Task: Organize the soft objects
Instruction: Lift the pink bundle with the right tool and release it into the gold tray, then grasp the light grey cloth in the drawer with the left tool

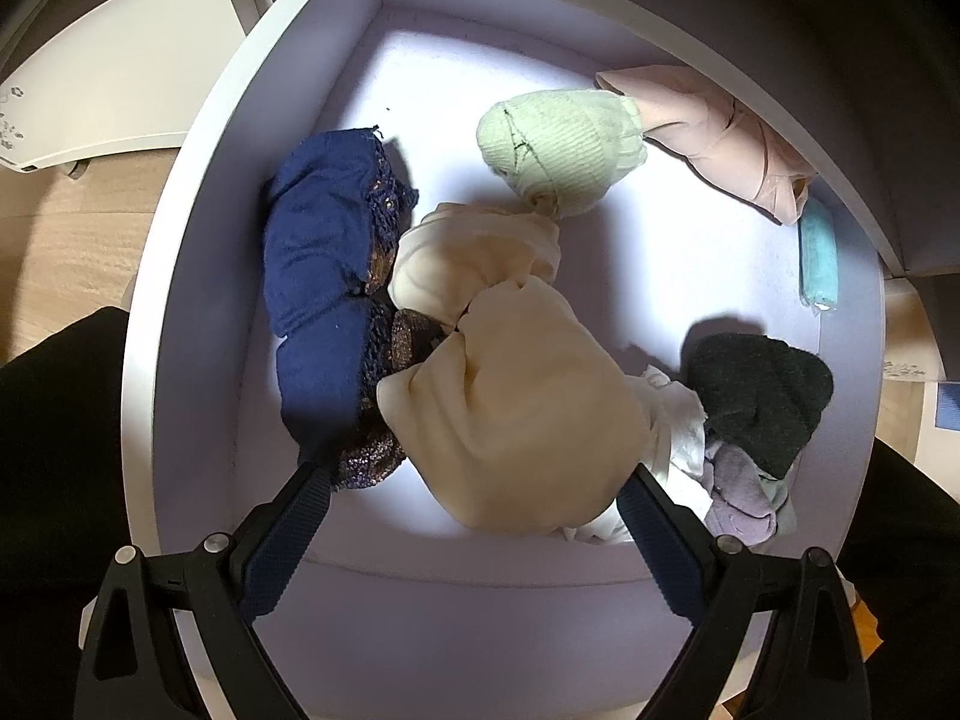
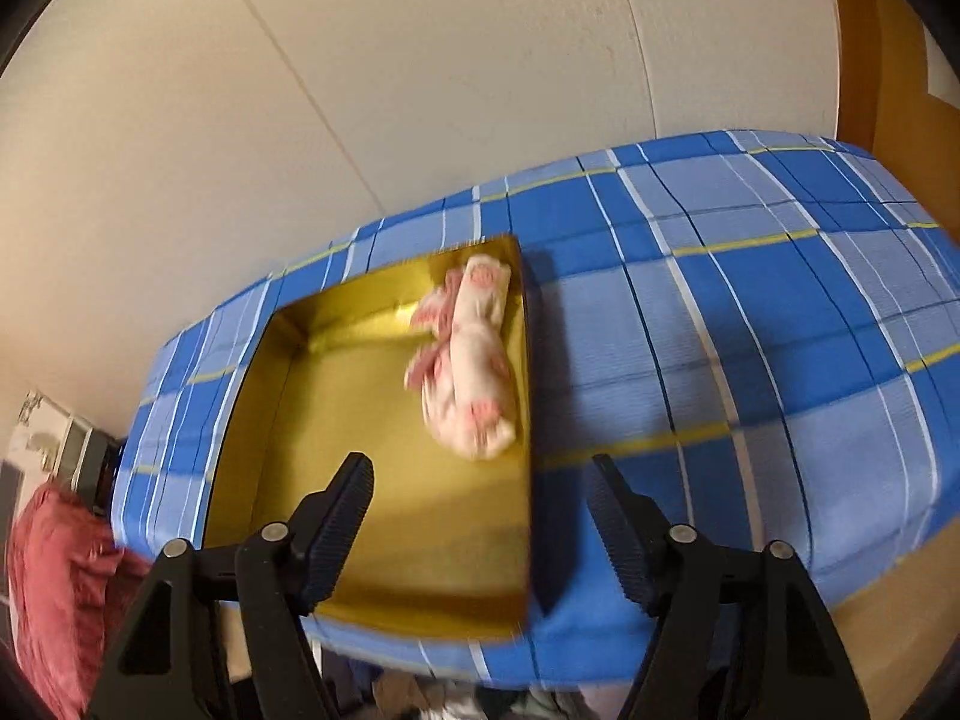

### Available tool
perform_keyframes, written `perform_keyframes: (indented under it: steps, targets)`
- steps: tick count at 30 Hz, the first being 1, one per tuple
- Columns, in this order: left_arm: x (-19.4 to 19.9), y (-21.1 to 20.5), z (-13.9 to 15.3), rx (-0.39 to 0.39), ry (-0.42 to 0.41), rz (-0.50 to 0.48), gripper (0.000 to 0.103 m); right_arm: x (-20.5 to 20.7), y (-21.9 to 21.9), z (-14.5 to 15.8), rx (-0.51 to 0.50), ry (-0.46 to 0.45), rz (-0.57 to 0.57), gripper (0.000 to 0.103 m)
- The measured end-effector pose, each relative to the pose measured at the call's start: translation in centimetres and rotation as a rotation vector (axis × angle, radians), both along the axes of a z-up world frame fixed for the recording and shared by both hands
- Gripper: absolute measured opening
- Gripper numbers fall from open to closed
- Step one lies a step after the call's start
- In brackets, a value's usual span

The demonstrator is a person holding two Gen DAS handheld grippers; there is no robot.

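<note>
Over the drawer (image 1: 180, 276), the left gripper (image 1: 474, 498) hangs with its jaws spread wide, a cream bundle (image 1: 510, 408) lying between the fingertips but not pinched by either pad. That bundle sits low of centre in the left wrist view. At nine o'clock from it lies a navy garment (image 1: 318, 264) with a sparkly mesh edge, pressed against the drawer's left wall. At twelve o'clock, a pale green knit sock roll (image 1: 564, 144) touches the cream fabric's far end. Past that, at one o'clock, a pink folded piece (image 1: 720, 138) rests along the back wall, and a small teal roll (image 1: 817, 258) sits against the right wall at three o'clock. A dark charcoal knit roll (image 1: 762, 396) lies at four o'clock, with white and lavender pieces (image 1: 738, 504) bunched just beside it.

Switch to the right wrist view: the right gripper (image 2: 480, 516) is also spread, holding nothing, hovering above a gold tray (image 2: 336, 396) set on a bed with a blue plaid sheet (image 2: 750, 330). Inside the tray, up at its twelve o'clock corner against the right wall, lies a white and pink sock bundle (image 2: 474, 360), somewhat blurred. A red cloth (image 2: 54, 588) shows at eight o'clock, off the bed.
</note>
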State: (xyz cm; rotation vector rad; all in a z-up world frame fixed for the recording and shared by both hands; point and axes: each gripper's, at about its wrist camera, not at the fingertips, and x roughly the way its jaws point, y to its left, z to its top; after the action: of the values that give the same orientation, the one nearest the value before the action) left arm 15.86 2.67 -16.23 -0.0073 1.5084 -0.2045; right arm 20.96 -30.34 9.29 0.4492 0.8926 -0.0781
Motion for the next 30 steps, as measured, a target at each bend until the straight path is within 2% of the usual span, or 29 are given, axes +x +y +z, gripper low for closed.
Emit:
perform_keyframes:
  steps: [8, 12, 15, 22, 26, 30]
  targets:
    - [-0.1, 0.1, 0.0, -0.014, -0.014, -0.003, 0.098, -7.3, 0.5, -2.6, -0.027, 0.027, 0.072, 0.069]
    - [-0.3, 0.4, 0.2, -0.036, -0.018, 0.001, 0.098, -9.8, 1.4, -5.9, -0.049, 0.088, 0.115, 0.069]
    - [-0.4, 0.5, 0.3, -0.043, -0.023, 0.009, 0.098, -11.2, 2.4, -9.6, -0.079, 0.158, 0.166, 0.069]
    - [-0.5, 1.1, 0.4, -0.042, -0.029, 0.013, 0.098, -12.6, 4.8, -17.7, -0.131, 0.319, 0.275, 0.069]
    - [-0.5, 1.1, 0.0, -0.051, -0.022, 0.014, 0.098, -12.3, 5.7, -20.4, -0.12, 0.391, 0.319, 0.069]
    - [-0.6, 0.9, 0.0, -0.097, -0.027, 0.028, 0.098, -12.0, 7.1, -22.1, -0.133, 0.445, 0.371, 0.069]
